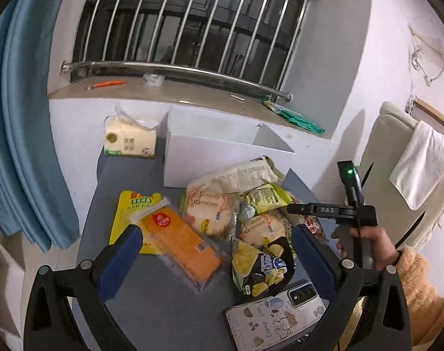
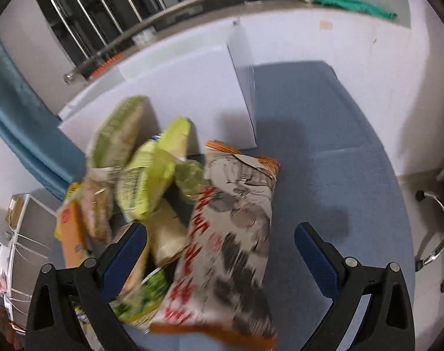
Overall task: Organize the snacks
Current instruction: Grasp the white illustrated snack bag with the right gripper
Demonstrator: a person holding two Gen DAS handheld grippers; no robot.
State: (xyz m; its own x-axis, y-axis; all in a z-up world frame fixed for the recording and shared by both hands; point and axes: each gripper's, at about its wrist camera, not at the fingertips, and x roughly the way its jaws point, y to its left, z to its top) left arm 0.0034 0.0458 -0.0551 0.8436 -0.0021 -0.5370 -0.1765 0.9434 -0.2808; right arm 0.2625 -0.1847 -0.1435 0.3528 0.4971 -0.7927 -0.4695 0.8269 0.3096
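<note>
A pile of snack packets lies on the blue-grey table point(image 1: 151, 316). In the left wrist view my left gripper point(image 1: 216, 251) is open above an orange packet point(image 1: 182, 244), with a black-and-yellow chip bag point(image 1: 262, 272) on its right side. Behind them lie a yellow pouch point(image 1: 131, 207), pale bread packets point(image 1: 210, 207) and a green packet point(image 1: 265, 197). A white open box point(image 1: 210, 146) stands behind the pile. My right gripper point(image 2: 220, 251) is open over a large grey-and-orange snack bag point(image 2: 230, 234); green packets point(image 2: 151, 175) lie to its left. The right gripper's body point(image 1: 353, 213) shows in the left view.
A phone point(image 1: 277, 318) lies at the table's near edge. A tissue pack point(image 1: 131, 140) stands at the back left, next to the white box point(image 2: 192, 93). A blue curtain point(image 1: 25, 117) hangs left; a window ledge with rail point(image 1: 175, 68) runs behind. A chair with towel point(image 1: 418, 161) stands right.
</note>
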